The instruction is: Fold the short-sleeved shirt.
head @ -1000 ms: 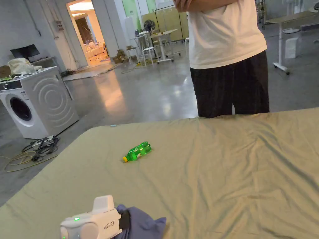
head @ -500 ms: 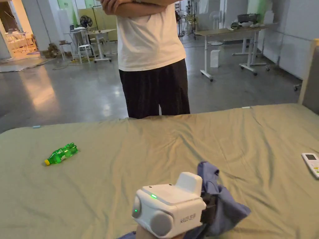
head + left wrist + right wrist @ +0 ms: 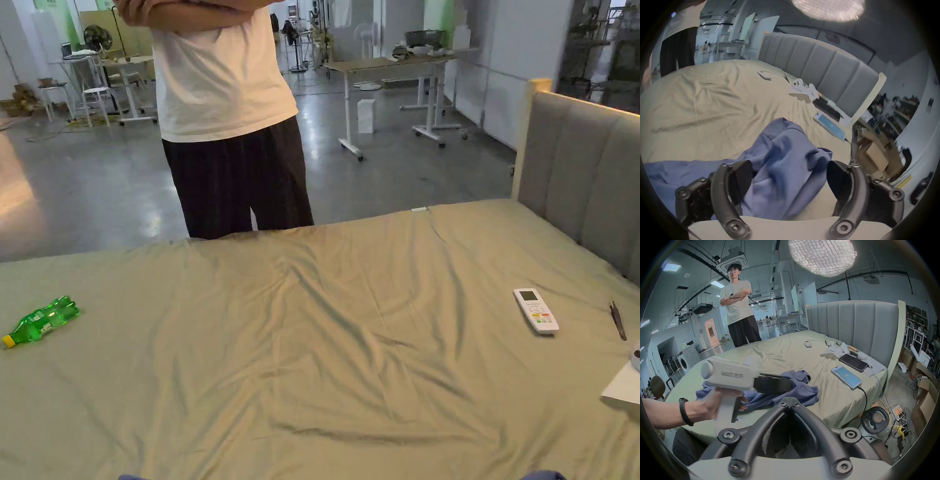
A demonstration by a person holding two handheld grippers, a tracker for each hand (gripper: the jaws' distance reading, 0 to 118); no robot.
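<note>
Since a moment ago our left gripper [image 3: 789, 177] has spread wide over the crumpled blue shirt [image 3: 786, 162]; our right gripper [image 3: 790, 400] is closed, empty.

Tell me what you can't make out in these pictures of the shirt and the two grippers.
- Blue shirt: crumpled on the bed, so its sleeves and collar are lost in the folds; in the head view the bottom edge leaves a sliver.
- Left gripper: jaws apart, blurred; contact with the cloth is unclear. Motion-blurred in the right gripper view.
- Right gripper: jaws together, nothing between them.
</note>
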